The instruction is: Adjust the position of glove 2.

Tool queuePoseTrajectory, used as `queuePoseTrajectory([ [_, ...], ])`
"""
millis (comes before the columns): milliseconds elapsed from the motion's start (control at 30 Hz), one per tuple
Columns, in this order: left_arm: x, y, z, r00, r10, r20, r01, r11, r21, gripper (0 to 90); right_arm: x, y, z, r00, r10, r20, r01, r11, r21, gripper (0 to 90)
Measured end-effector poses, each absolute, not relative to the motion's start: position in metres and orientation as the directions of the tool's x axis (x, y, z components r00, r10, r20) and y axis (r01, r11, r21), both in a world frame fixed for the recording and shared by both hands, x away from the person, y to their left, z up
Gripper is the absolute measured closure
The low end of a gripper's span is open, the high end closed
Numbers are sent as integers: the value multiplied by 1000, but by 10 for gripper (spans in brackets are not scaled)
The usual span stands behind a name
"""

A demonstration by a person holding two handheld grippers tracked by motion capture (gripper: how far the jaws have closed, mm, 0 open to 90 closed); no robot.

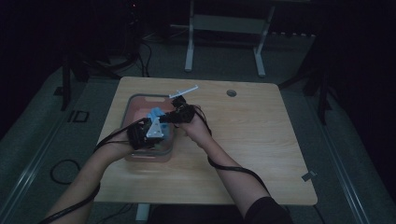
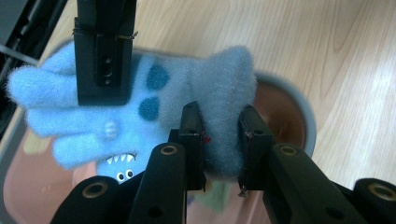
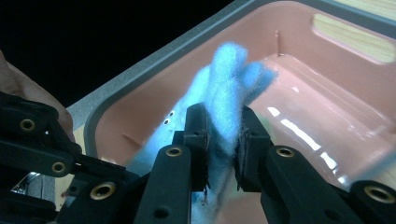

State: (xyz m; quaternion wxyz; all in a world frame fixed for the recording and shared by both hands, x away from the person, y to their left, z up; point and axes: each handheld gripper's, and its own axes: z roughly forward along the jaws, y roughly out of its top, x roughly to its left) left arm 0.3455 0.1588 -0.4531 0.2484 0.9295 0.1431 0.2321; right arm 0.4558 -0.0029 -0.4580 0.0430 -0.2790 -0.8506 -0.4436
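Over the pink tub (image 3: pixel 299 60), both grippers' jaws are clamped on the blue fuzzy glove (image 2: pixel 140 107).

Left gripper (image 2: pixel 223 140) and right gripper (image 3: pixel 223 140) both clamped, close together.

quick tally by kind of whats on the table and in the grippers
blue fuzzy glove: 1
pink bin with grey rim: 1
white strip-like object on the table behind the bin, too small to identify: 1
hand-held gripper: 2, left and right, both shut on the glove
total: 5
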Motion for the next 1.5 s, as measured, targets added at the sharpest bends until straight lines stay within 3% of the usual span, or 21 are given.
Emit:
queuePoseTrajectory([
  [267,347,181,-462,851,398,344,172,-829,533,757,459,21,-468,-842,431,324,514,458,725,773],
  [567,363,176,-484,869,410,278,218,-820,529,756,467,20,-486,-822,470,322,544,478,690,770],
  [1000,370,170,-496,874,407,266,239,-836,494,748,467,25,-497,-834,503,226,509,545,666,703],
  [1233,371,171,-494,869,420,262,251,-831,497,746,470,25,-497,-831,504,234,515,541,665,675],
  [1267,374,172,-497,878,423,226,276,-831,482,733,471,25,-497,-832,500,241,517,541,664,607],
  [1367,373,172,-497,873,428,233,274,-827,491,684,471,25,-495,-835,495,238,512,544,665,553],
  [1500,372,172,-497,862,442,249,273,-818,506,555,472,18,-488,-837,490,243,508,533,676,496],
])
